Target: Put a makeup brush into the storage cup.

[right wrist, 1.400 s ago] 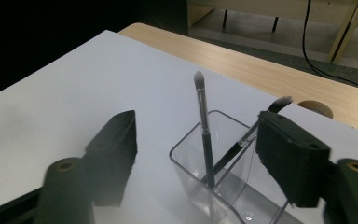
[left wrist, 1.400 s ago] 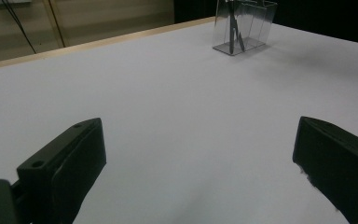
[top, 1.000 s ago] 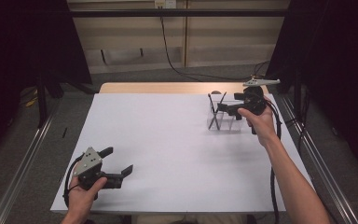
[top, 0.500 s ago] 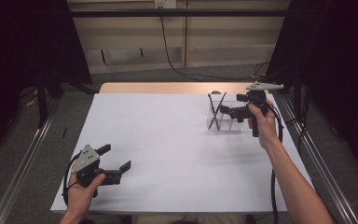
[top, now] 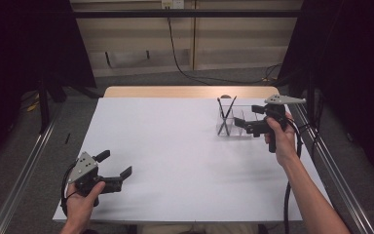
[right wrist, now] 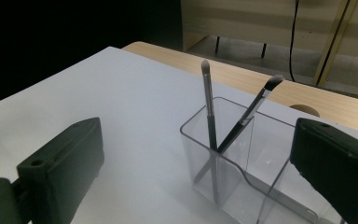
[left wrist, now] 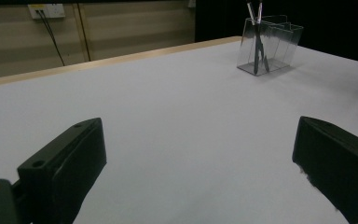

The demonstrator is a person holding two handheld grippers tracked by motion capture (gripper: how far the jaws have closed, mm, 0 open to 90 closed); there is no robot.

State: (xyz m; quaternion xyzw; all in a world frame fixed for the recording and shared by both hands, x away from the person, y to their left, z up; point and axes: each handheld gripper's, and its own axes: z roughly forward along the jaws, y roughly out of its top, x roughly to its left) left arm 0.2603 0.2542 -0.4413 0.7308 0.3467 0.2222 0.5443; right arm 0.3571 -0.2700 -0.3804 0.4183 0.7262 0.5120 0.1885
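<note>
Your right gripper (top: 247,118) hovers with jaws apart just beside the clear plastic compartmented holder (top: 233,123) at the far right of the white table (top: 175,146), nothing between them. Two slim dark-handled makeup brushes (right wrist: 223,116) stand crossed in the holder's end compartment, bristles up, leaning against its walls (right wrist: 200,149). Your left gripper (top: 114,165) rests at the near left corner, jaws apart and empty, well apart from the holder, with bare table between.

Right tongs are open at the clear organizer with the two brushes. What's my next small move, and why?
Probably ease the right tongs forward and down around one thin makeup brush. Jaws stand wide open, both crossed brushes stand in the clear plastic organizer just ahead, none gripped yet.
</note>
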